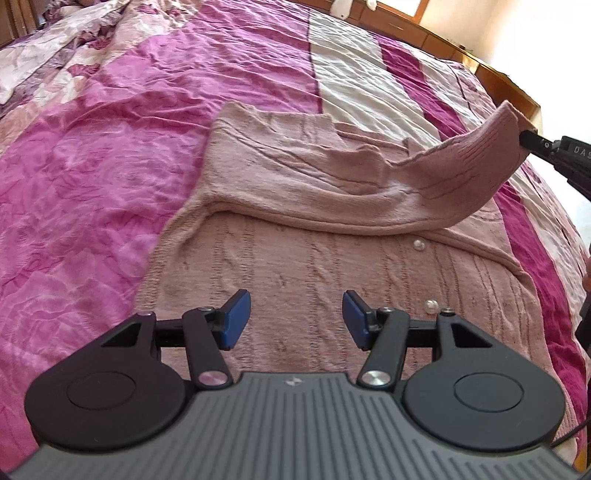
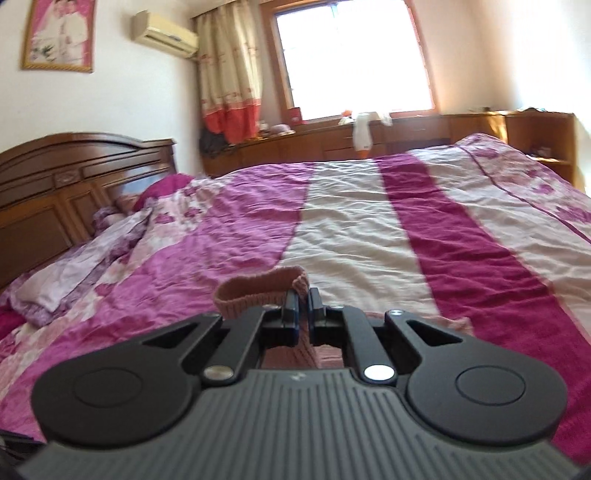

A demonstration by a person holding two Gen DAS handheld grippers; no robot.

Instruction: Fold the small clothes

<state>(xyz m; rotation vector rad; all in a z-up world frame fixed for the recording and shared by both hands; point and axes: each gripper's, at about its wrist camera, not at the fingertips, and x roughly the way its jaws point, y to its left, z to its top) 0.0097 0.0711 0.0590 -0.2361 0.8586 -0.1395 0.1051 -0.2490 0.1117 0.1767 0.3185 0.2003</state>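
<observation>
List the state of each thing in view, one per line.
Left gripper: open, empty, over the cardigan.
Right gripper: shut on the sleeve cuff.
Cardigan: lying flat on the bed, one sleeve folded across.
Sleeve: cuff end lifted off the bed.
Bedspread: wrinkled.
Curtain: drawn aside.

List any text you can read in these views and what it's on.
"DAS", white letters cut off at the frame edge, on the right gripper, shut on the pink sweater's sleeve.
Small white logo on the left gripper body: no letters readable.
Framed picture: no text readable.
</observation>
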